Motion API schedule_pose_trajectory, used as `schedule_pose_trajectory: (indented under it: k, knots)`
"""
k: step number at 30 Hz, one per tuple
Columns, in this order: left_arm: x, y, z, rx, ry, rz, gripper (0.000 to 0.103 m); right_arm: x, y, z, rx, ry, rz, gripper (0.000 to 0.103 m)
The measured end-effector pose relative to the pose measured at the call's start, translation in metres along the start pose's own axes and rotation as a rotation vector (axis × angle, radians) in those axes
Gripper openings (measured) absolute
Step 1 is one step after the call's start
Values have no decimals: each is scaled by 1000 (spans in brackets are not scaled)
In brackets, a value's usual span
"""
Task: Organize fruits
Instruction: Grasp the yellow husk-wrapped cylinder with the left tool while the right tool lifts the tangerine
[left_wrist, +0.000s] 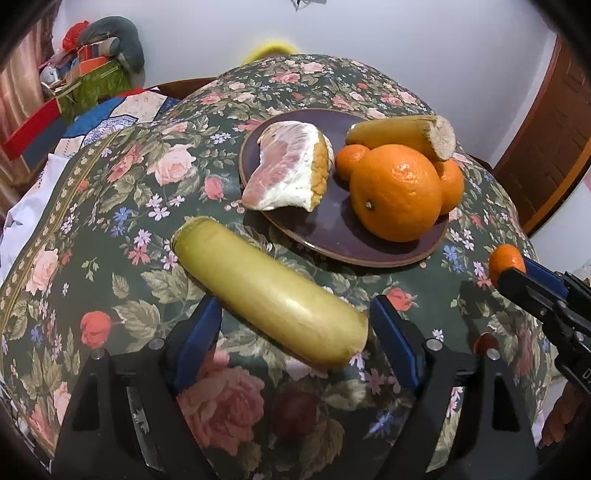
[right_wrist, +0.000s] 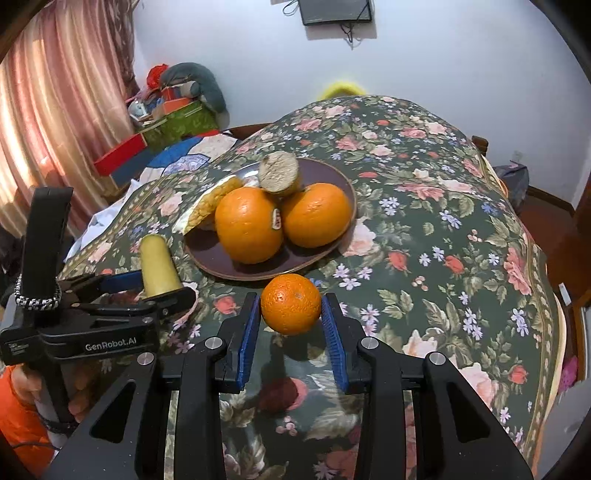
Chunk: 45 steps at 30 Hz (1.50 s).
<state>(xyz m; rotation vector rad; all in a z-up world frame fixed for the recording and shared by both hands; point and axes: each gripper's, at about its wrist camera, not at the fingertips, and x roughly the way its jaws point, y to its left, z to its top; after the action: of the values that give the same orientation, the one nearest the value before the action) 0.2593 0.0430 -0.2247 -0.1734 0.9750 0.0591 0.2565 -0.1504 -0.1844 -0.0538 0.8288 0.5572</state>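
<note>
Floral cloth covers the tabletop (right_wrist: 424, 229), with a pink curtain and a heap of boxes off to the far left and a pale wall behind.

Ahead of both tools sits a dark plate (left_wrist: 332, 236), and most of the sorting looks done: it already carries a peeled pomelo wedge (left_wrist: 291, 166), a cut stalk piece (left_wrist: 402, 134) propped across the top, and three oranges, the biggest one (left_wrist: 395, 192) nearest the left hand-held gripper (left_wrist: 295, 317), with two smaller ones partly hidden behind it.

Two pieces are still off the plate. A second, pale yellow-green stalk piece (left_wrist: 269, 291) lies slantwise between the left hand-held gripper's blue pads, its far end pointing up and left toward the plate's near rim. In the left wrist view the fingers stand wide, and a gap shows beside the stalk on each side. In the right wrist view the stalk stands up from that tool's tips, so I cannot tell whether it is truly pinched or only resting there.

A small orange (right_wrist: 291, 303) sits between the fingertips of the right hand-held gripper (right_wrist: 290, 314), just short of the plate's near edge. The pads stand close on either side, seemingly touching its skin, so I judge it clamped, though contact is not certain.

What remains, by my reading, is setting these last two on the plate. Open space there is mainly in the front middle, between the wedge and the big orange.
</note>
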Motion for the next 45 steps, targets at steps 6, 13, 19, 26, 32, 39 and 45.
schedule_pose_trajectory:
  k: [6, 13, 19, 26, 32, 39, 45]
  knots:
    - [-8, 6, -3, -6, 0, -44, 65, -1, -2, 1, 11, -5, 5, 31]
    - [-29, 6, -9, 1, -18, -77, 51, -3, 3, 0, 7, -11, 11, 31]
    - [-50, -10, -19, 36, -31, -132, 25, -7, 2, 1, 16, -19, 11, 31]
    - [-58, -43, -33, 119, -7, -129, 2, -16, 1, -2, 24, -28, 9, 31]
    - [-63, -25, -19, 36, -62, -61, 45, -21, -5, -5, 18, -28, -8, 31]
    - [-32, -10, 2, -15, -21, -21, 54, -20, -11, -5, 34, -32, -9, 31]
    - [-5, -11, 6, -43, 7, 18, 57, -16, -14, -8, 30, -22, -11, 31]
